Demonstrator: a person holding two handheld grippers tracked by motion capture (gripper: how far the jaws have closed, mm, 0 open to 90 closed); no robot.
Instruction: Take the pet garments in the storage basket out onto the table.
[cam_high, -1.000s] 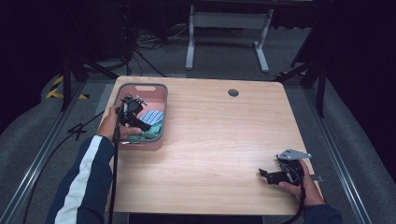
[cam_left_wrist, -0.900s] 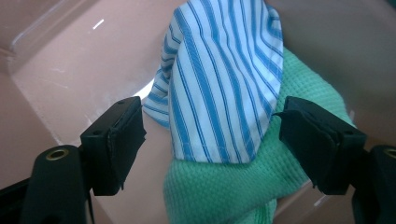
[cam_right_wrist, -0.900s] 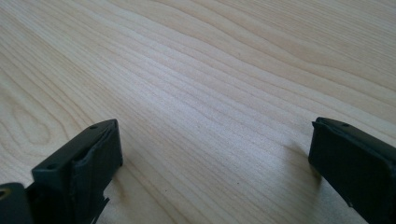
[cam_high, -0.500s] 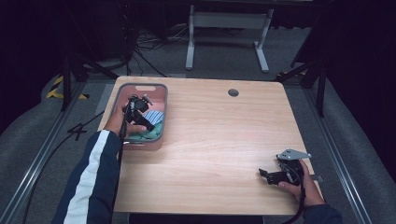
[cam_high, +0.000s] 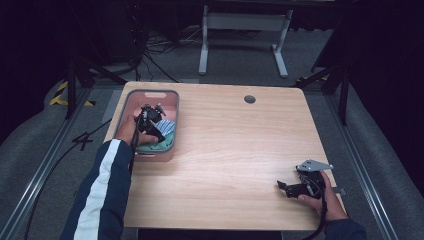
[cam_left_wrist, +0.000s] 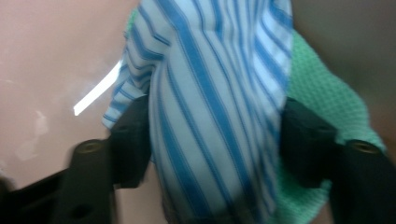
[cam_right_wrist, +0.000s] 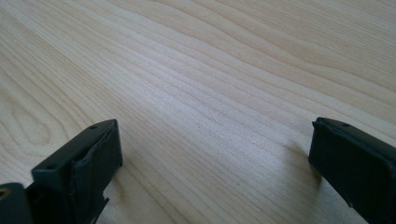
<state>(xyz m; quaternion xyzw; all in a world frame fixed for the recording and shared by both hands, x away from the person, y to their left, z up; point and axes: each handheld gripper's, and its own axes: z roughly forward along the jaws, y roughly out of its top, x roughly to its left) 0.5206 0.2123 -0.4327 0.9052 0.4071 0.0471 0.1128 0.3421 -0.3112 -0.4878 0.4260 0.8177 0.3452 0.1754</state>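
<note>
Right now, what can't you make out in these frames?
- Striped cloth: left gripper view, lower part cut off by the frame's bottom edge, and blurred.
- Green cloth: left gripper view, mostly hidden under the striped cloth.
- Bin contents: high view, too small, partly covered by the left gripper.

left gripper (cam_high: 150, 120) lowered deeper into pink bin (cam_high: 170, 95), jaws astride striped cloth (cam_left_wrist: 210, 116)

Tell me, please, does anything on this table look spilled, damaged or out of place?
Nothing stands out. The pink bin sits square at the table's left side, with the striped cloth and green cloth inside it. The left gripper reaches into the bin; the right gripper rests open on bare wood.
</note>
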